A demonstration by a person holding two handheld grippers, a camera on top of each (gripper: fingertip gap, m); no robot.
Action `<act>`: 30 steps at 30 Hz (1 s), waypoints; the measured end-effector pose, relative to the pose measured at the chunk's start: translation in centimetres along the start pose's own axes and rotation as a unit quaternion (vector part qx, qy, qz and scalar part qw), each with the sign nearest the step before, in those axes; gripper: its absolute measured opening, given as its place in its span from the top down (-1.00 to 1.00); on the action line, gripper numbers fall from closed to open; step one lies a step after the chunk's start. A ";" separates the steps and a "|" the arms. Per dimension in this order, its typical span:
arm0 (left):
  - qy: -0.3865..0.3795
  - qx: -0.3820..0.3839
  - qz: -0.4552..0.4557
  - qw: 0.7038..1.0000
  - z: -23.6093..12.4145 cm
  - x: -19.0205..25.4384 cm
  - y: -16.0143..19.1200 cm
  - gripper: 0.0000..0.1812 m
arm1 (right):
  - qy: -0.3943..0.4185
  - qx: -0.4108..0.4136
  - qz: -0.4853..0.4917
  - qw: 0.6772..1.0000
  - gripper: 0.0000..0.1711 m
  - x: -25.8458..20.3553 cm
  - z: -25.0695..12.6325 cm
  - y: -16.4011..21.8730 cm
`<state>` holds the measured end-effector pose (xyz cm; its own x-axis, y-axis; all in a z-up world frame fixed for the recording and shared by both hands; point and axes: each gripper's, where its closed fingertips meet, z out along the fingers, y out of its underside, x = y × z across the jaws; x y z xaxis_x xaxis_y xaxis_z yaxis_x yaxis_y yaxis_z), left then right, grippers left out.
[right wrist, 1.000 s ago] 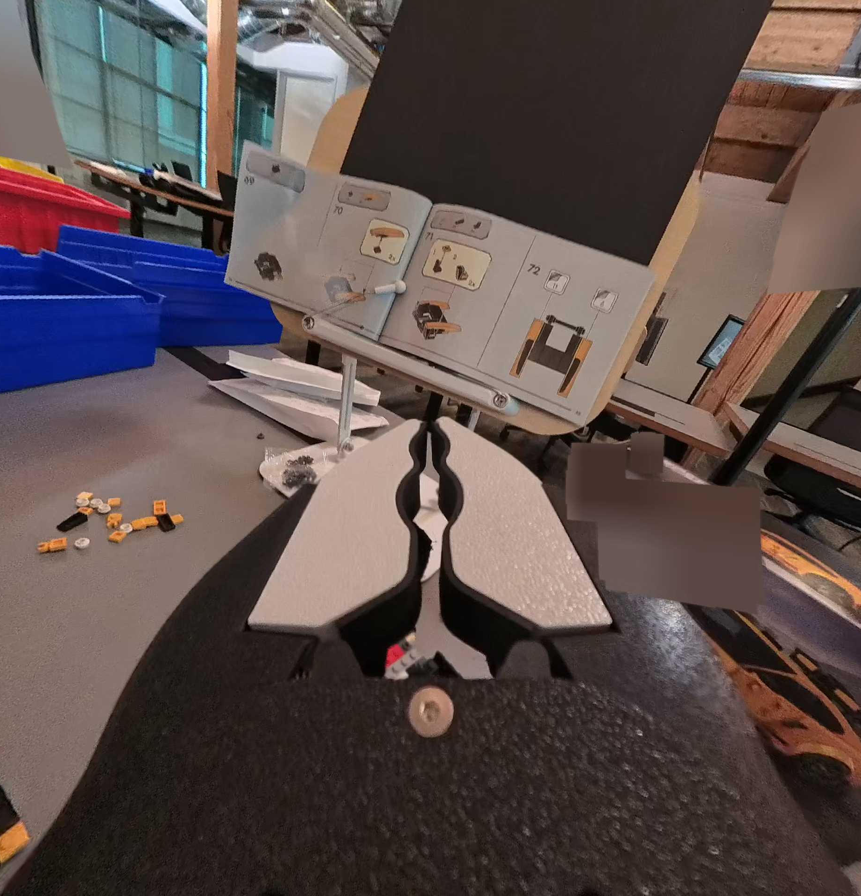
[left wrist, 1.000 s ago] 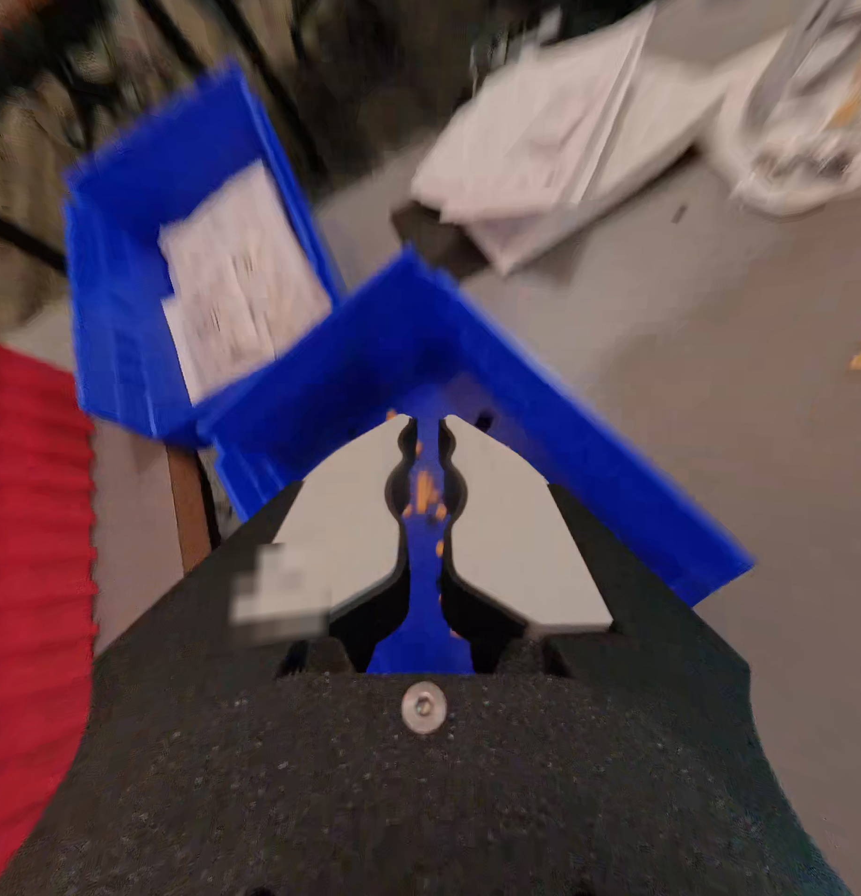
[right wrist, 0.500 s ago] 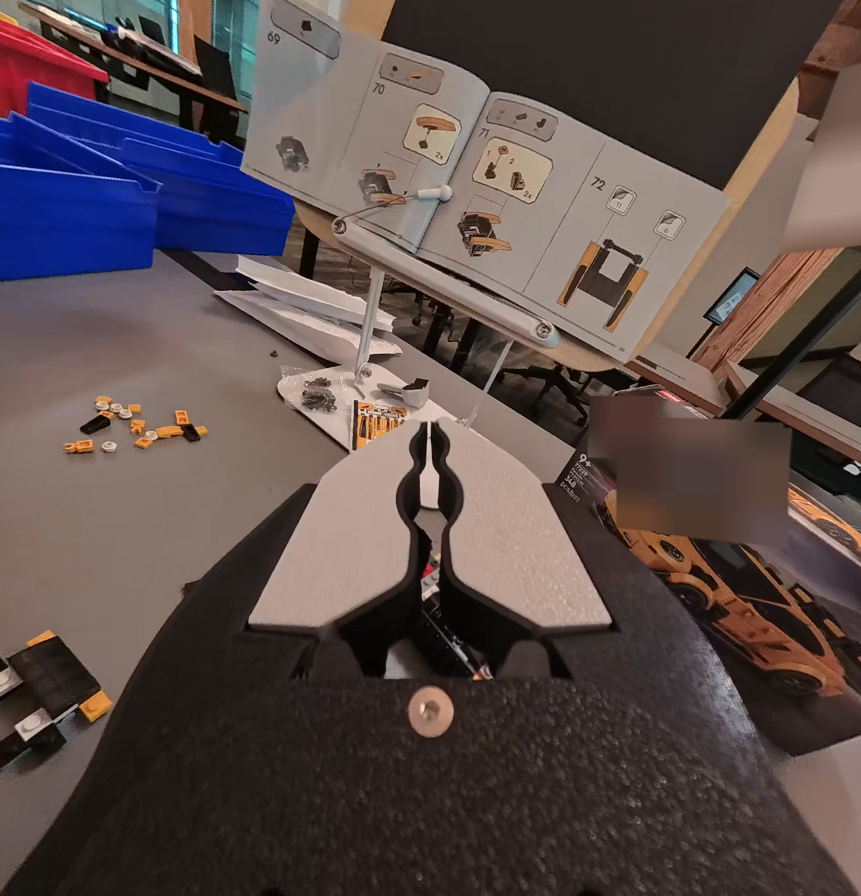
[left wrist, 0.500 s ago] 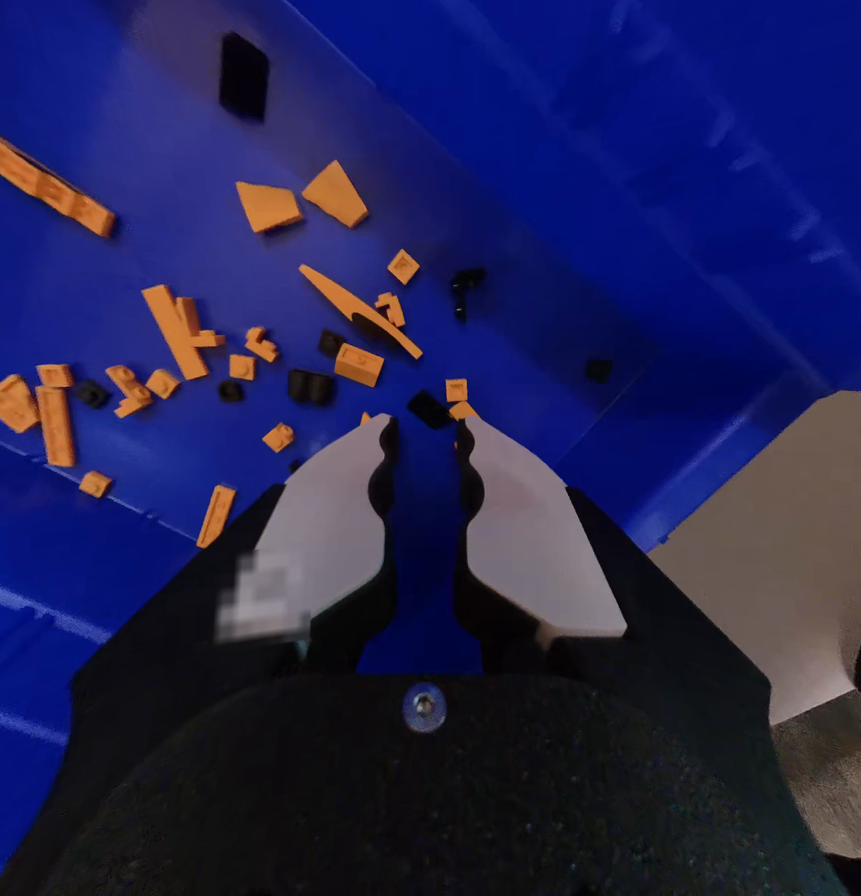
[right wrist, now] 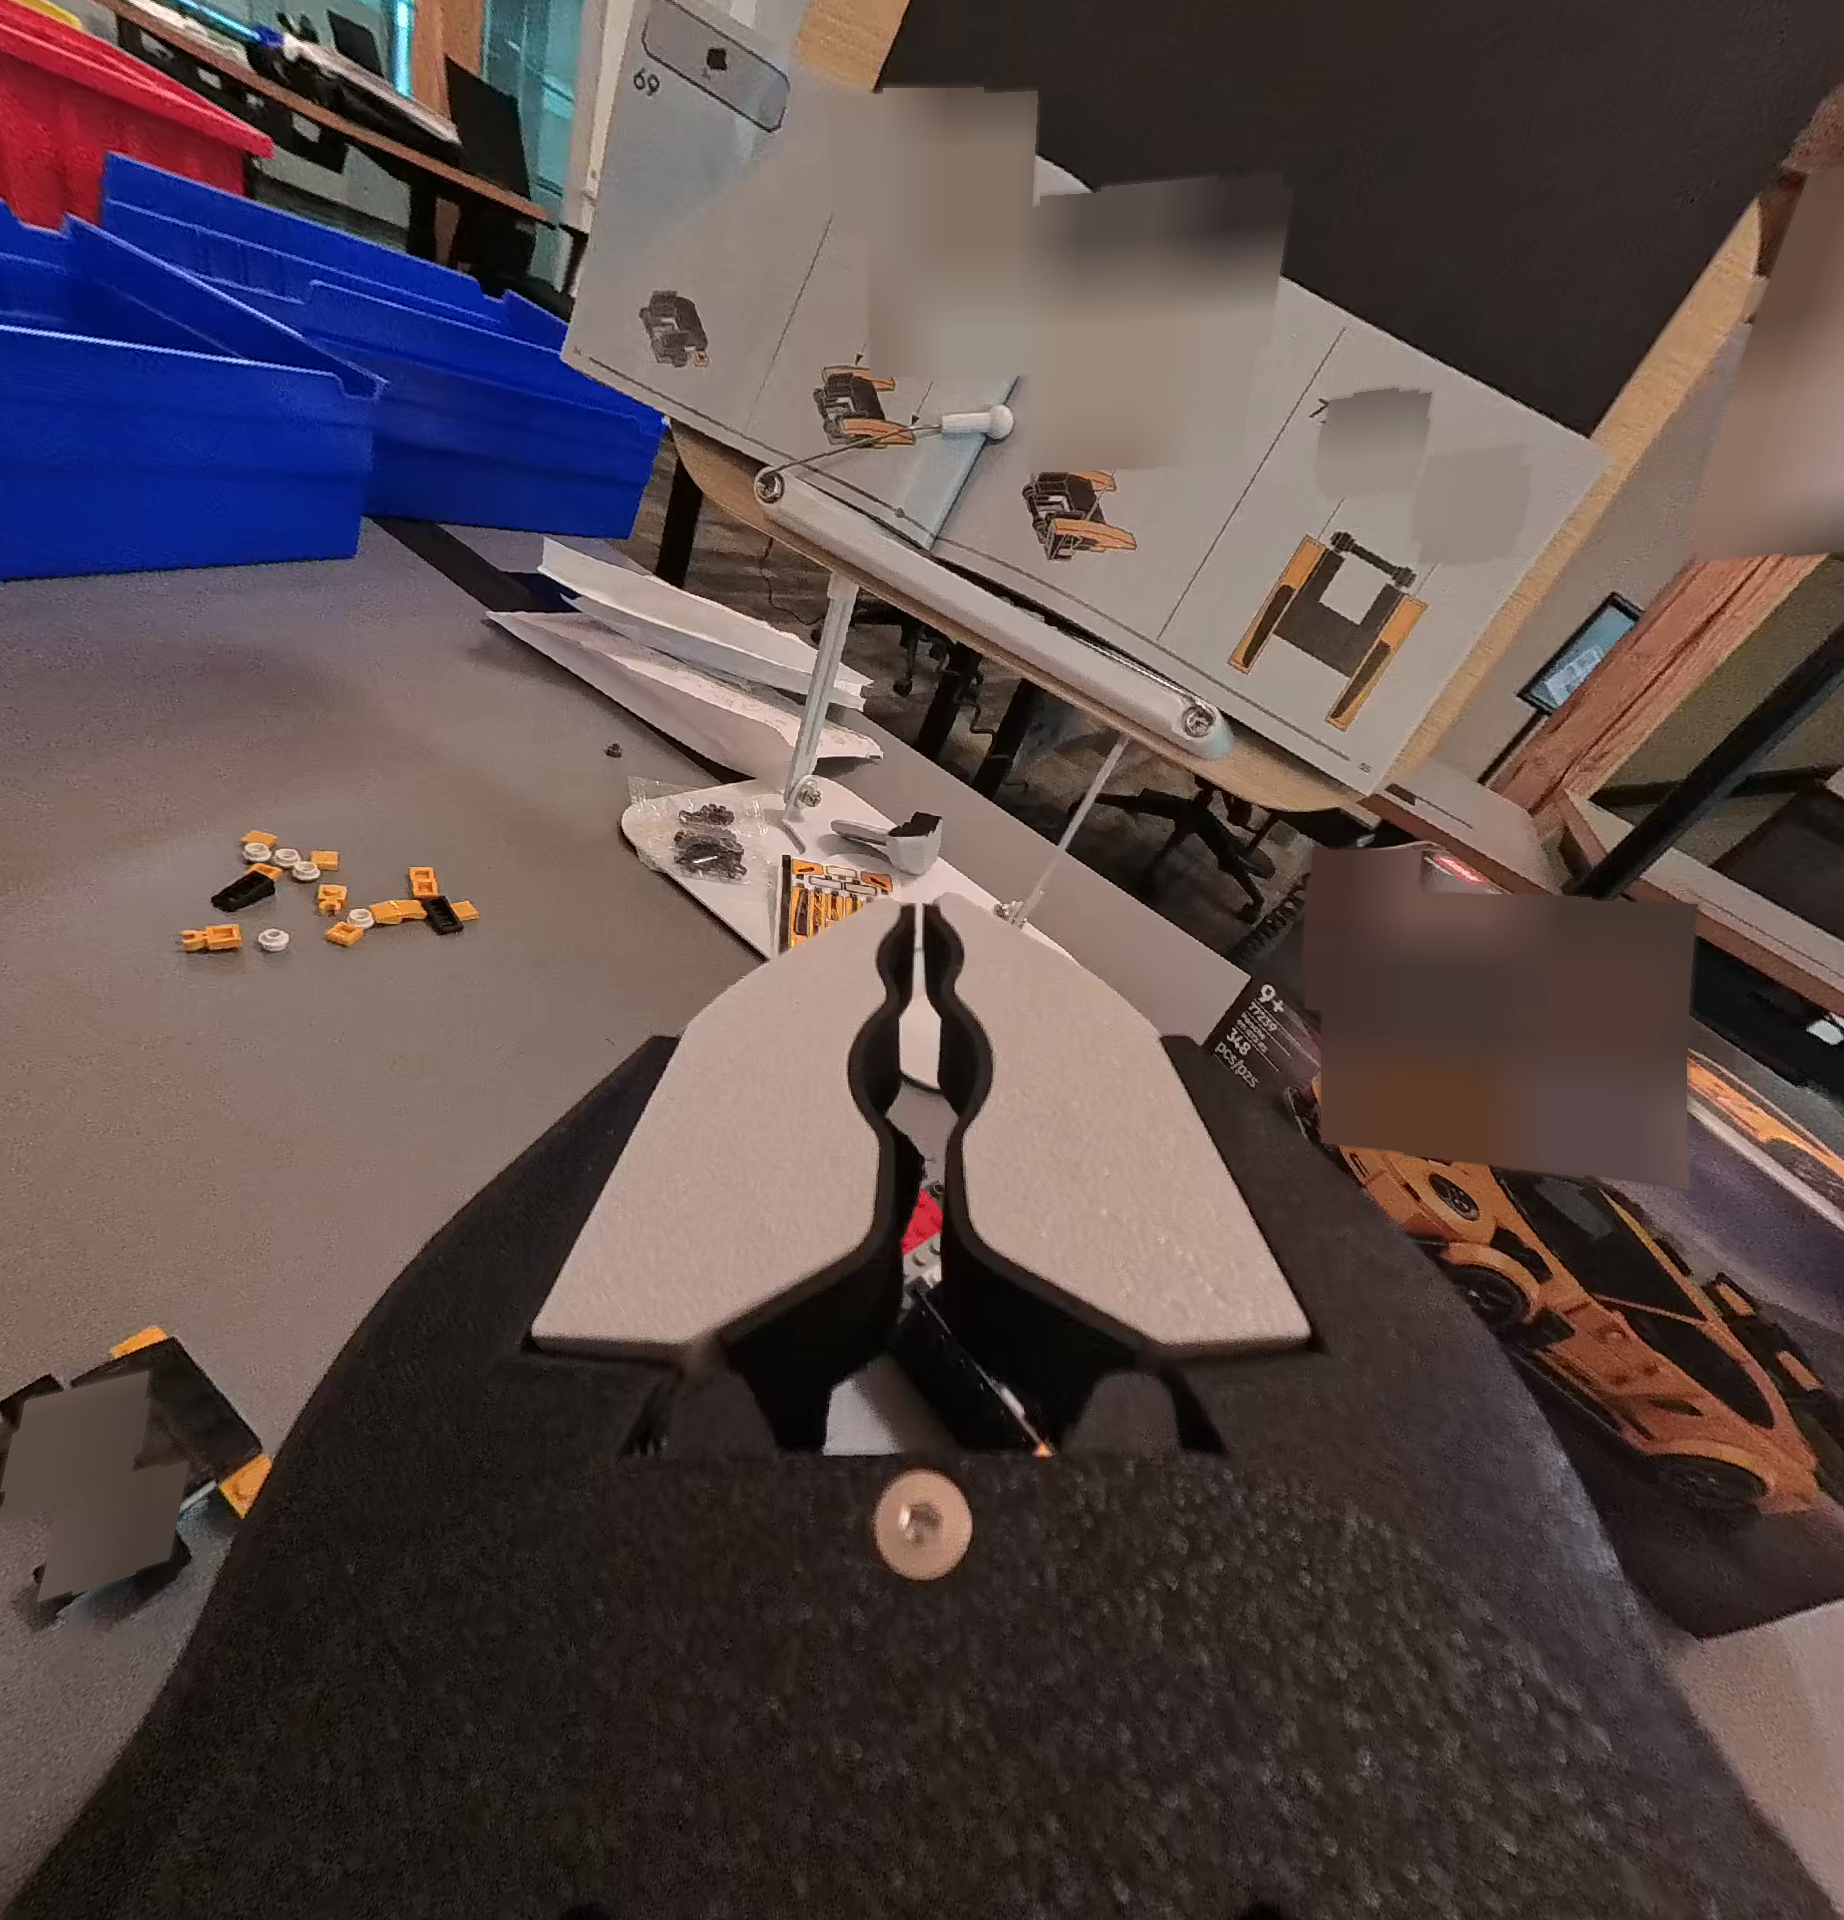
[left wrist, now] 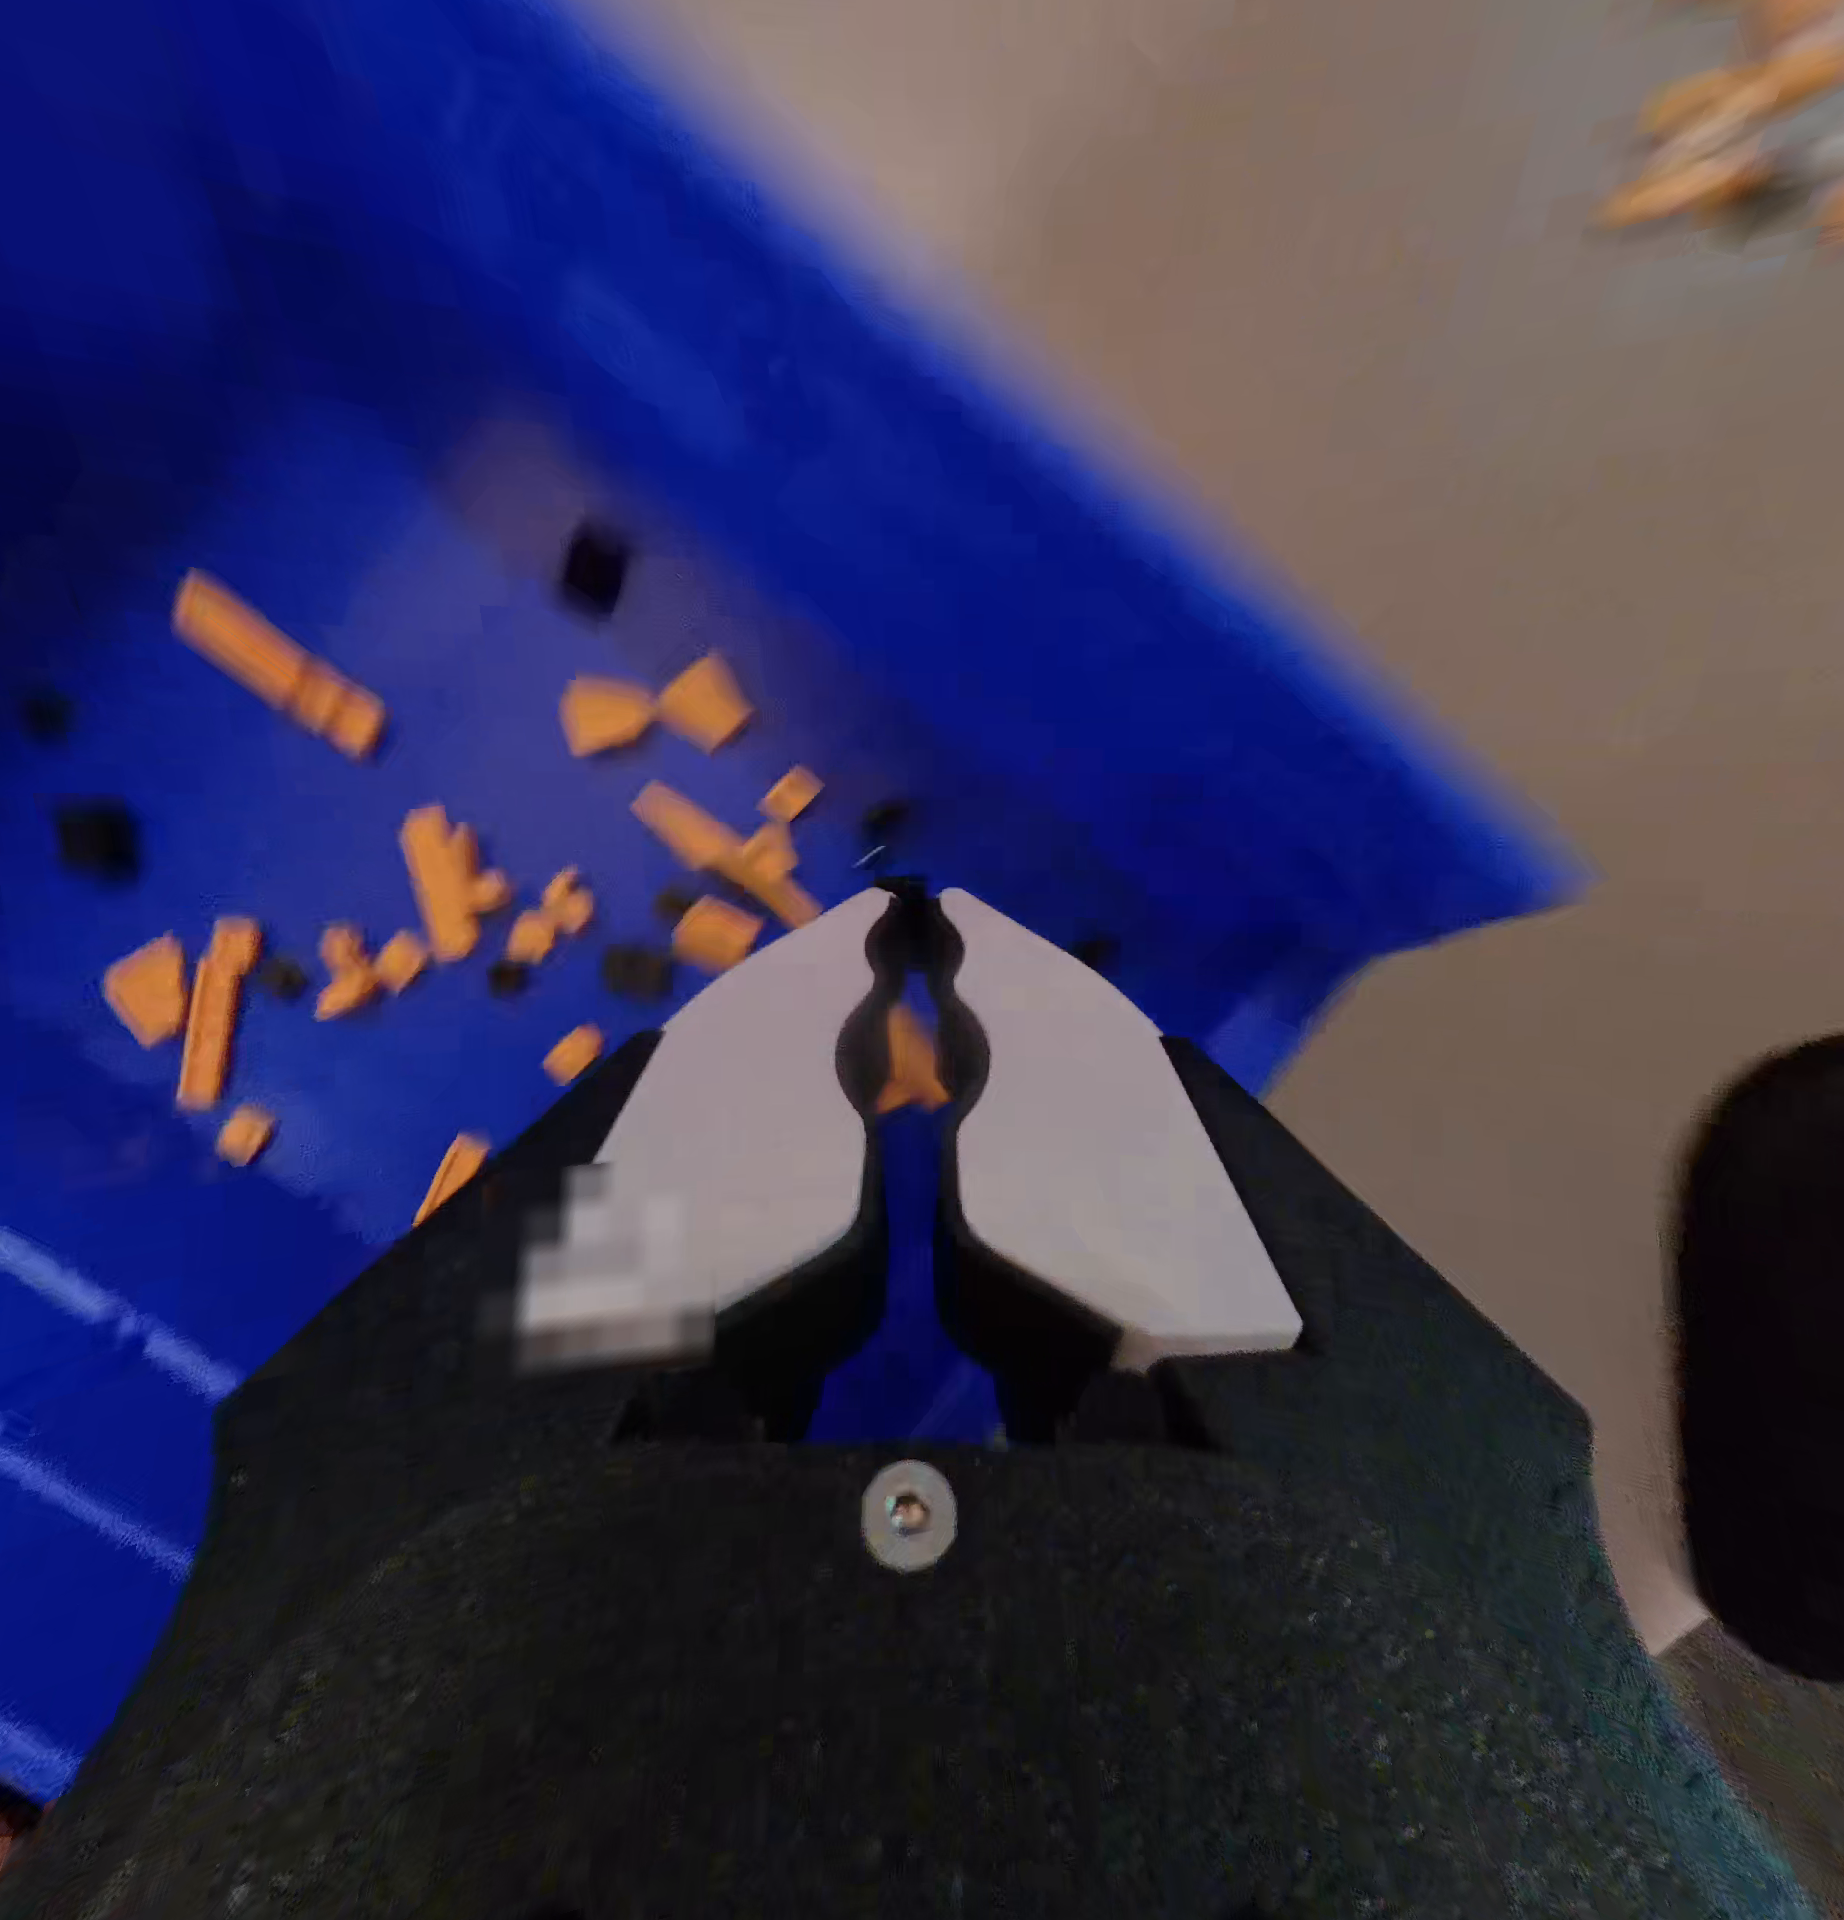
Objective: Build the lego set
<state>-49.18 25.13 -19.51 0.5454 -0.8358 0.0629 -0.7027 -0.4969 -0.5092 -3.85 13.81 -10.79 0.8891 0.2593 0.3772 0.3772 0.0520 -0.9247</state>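
Since half a second ago, the left gripper [left wrist: 910, 896] is seen drawn back and upward from the floor of the blue bin [left wrist: 1001, 582], so that the bin's rim and the grey desk [left wrist: 1417, 520] beyond it are in view again; its jaws, then apart over the scattered pieces, are now closed at the tips, where a tiny black piece [left wrist: 902, 886] appears to be pinched, though blur leaves this uncertain; the orange pieces [left wrist: 450, 883] are left lying on the bin floor. A pick from the bin is judged just made, with carrying to the build as the next step. The right gripper [right wrist: 918, 914] is shown lower and nearer the instruction booklet [right wrist: 1261, 540] on its stand; its jaws are together at the tips, and a dark part-built assembly [right wrist: 959, 1361] is seen between them near the base, whether clamped cannot be told. Loose small pieces [right wrist: 326, 894] lie on the desk to its left, well apart from it.
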 end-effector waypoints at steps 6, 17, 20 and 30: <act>-0.015 0.055 0.201 0.978 1.0 13.3 -6.9 0.97 | 0.008 0.013 0.023 1.000 0.99 0.3 0.0 0.3; 0.055 0.105 0.248 0.961 4.8 19.2 -10.7 0.97 | 0.016 0.032 0.020 0.999 0.99 1.0 -1.3 -0.9; 0.096 0.100 0.271 0.953 6.7 21.9 -10.0 0.97 | 0.013 0.032 0.019 0.999 0.99 0.9 -1.3 -0.9; 0.131 0.055 0.376 0.916 12.7 28.6 -7.8 0.94 | -0.009 0.030 0.025 0.999 0.99 0.2 -1.2 -0.1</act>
<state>-22.35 8.06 -24.66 -0.2117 -0.9667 -0.1439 -0.7759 0.2558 -0.5767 -3.39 12.66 -10.59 0.9018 0.2796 0.3294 0.3154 0.0951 -0.9442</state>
